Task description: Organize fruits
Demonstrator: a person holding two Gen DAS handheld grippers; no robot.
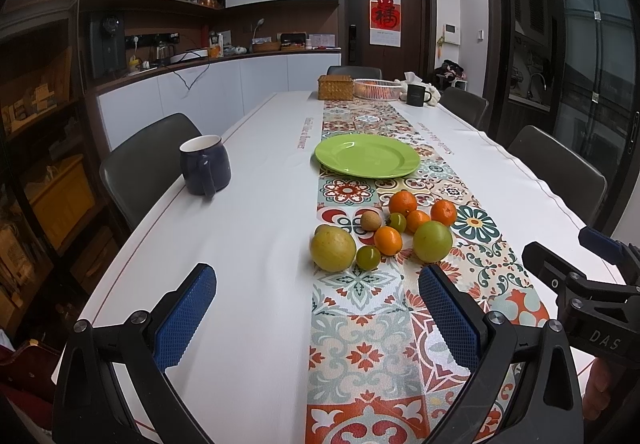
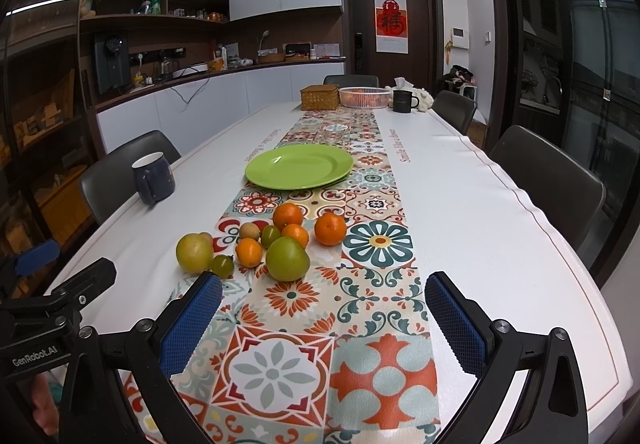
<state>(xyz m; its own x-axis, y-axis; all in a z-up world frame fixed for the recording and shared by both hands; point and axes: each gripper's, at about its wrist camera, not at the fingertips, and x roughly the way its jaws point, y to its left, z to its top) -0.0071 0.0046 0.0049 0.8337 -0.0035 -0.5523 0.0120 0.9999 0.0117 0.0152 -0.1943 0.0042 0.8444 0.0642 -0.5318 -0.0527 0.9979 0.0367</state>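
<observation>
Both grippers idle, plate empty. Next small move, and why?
Probably ease the right gripper forward onto the big green fruit: jaws are open, it is the nearest of the pile, and the green plate beyond holds nothing yet.

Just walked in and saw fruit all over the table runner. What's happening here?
A person holds a hand-held gripper in each hand, the left hand-held gripper and the right hand-held gripper, both open and empty above the table. A cluster of fruits, oranges and greenish ones, sits loose on the patterned runner. The green plate beyond them is empty, so no fruit has been sorted yet.
</observation>
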